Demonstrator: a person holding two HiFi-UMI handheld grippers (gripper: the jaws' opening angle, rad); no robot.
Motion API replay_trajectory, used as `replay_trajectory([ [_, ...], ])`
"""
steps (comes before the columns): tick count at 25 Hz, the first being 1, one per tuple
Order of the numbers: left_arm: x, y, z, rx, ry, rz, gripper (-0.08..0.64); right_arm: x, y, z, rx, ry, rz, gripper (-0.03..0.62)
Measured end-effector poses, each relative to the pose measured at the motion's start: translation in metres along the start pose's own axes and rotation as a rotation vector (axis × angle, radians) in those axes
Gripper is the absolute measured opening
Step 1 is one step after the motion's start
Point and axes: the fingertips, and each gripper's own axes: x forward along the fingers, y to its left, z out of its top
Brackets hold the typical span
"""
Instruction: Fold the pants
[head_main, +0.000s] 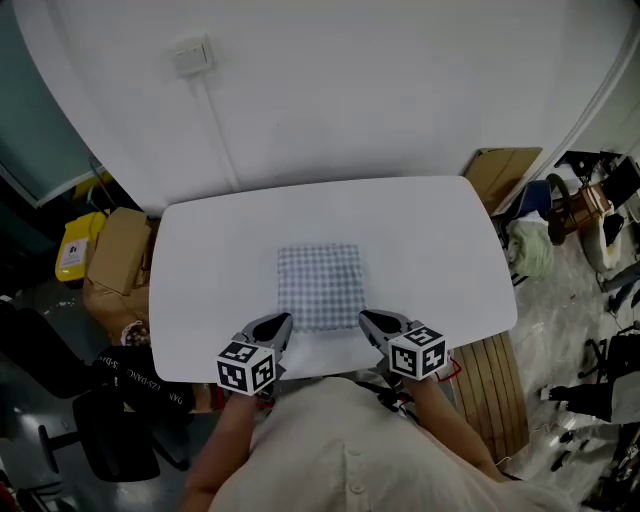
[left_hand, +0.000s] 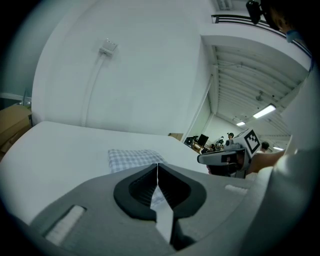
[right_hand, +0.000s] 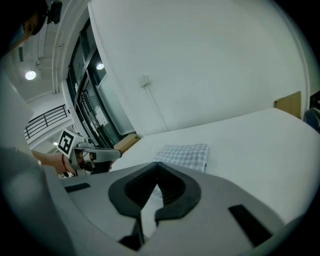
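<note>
With the blue-and-white checked cloth pants (head_main: 320, 285) folded square near the front edge of the white rounded table (head_main: 430, 230), you hold your left gripper (head_main: 284, 322) and right gripper (head_main: 366, 319) pressed together, empty, beside its near corners, so folding looks done.

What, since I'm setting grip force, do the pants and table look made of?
Pants: thin woven cloth, probably cotton or a blend, matte. The signs are the fine blue-grey and white check and the soft, rounded folded edges.
Table: a hard, smooth white top, perhaps laminate or painted board. It looks flat and even, with no grain; the core cannot be told.
</note>
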Motion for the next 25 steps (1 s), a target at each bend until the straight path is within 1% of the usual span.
replay_trajectory([
  [16, -0.003, 0.008, -0.002, -0.052, -0.016, -0.009, 0.014, -0.004, 0.005, 0.005, 0.003, 0.011, -0.003, 0.017],
  [25, -0.008, 0.016, -0.007, -0.086, -0.02, 0.009, 0.014, -0.003, 0.009, 0.005, 0.007, 0.021, 0.01, 0.017],
])
